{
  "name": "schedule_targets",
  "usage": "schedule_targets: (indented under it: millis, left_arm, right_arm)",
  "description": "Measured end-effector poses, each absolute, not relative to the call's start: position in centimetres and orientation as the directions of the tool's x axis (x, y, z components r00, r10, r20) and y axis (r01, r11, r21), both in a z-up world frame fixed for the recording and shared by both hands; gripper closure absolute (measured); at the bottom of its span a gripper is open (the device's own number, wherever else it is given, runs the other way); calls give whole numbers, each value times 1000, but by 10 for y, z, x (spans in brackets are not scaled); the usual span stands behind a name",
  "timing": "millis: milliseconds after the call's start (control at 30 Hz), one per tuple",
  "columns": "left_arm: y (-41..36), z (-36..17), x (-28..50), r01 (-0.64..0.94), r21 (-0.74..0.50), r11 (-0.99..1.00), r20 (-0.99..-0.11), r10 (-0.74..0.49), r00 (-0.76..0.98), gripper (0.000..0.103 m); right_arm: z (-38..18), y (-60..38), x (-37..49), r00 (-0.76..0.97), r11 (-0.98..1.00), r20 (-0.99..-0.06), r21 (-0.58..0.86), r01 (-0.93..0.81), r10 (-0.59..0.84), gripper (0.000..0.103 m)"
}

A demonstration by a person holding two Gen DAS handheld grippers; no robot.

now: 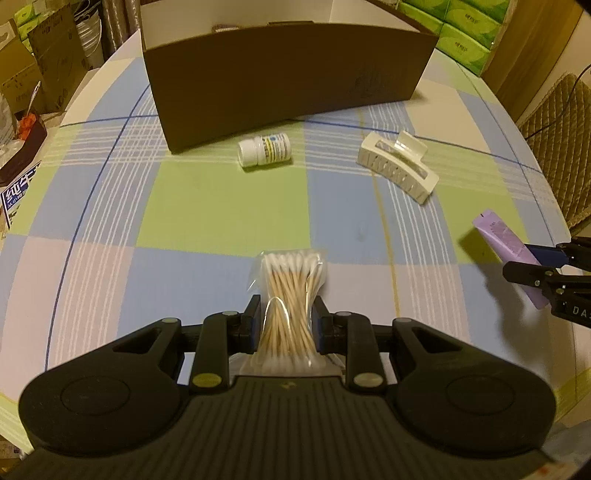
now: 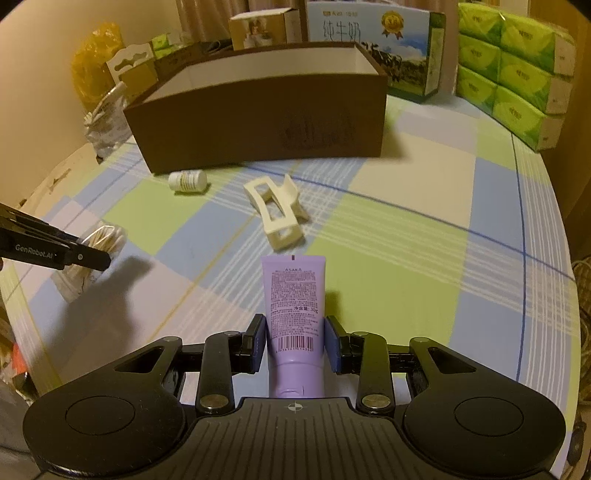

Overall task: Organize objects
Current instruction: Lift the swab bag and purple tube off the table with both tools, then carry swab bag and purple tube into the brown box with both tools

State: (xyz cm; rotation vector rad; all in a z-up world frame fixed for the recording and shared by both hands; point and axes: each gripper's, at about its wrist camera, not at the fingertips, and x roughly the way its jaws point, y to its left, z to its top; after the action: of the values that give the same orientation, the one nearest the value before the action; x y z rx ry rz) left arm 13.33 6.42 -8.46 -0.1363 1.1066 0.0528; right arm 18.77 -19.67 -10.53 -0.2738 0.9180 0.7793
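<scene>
A: What's your left gripper [image 1: 286, 321] got?

B: Its pads pinch a bag of swabs [image 1: 290, 295] at the waist, held above the cloth [image 1: 207, 195].

A: And your right gripper [image 2: 295, 338]?

B: Closed on a purple tube [image 2: 294, 295], cap end toward you.

A: What's loose?

B: A bottle [image 1: 264, 149] on its side just before the box [image 1: 288, 81], and a clip [image 1: 398, 166] to its right, both on the cloth.

Purple tube [image 2: 294, 302]: "ASAKA", "30g", a barcode
Left gripper [image 2: 92, 254]: "GenRobot.AI"
Milk carton [image 2: 373, 33]: "纯牛奶"
</scene>
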Motion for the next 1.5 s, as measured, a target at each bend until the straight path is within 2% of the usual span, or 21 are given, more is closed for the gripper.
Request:
schedule_targets:
  millis: [533,1133,1500]
  left_arm:
    - [79,-41,156,-92,-100,991,-838,-35,544,81]
    - [113,19,233,-96,-77,992,-737,8,676,81]
    - [143,22,298,-121,-58,991,-739,39,673,81]
  right_arm:
    - [-63,-156,212,358,649,-717,172,-742,599,72]
    - [-11,-56,275,352,568,-600,213,-795,718,72]
    - [-12,-1,328,355,592,-613,235,-771,706,72]
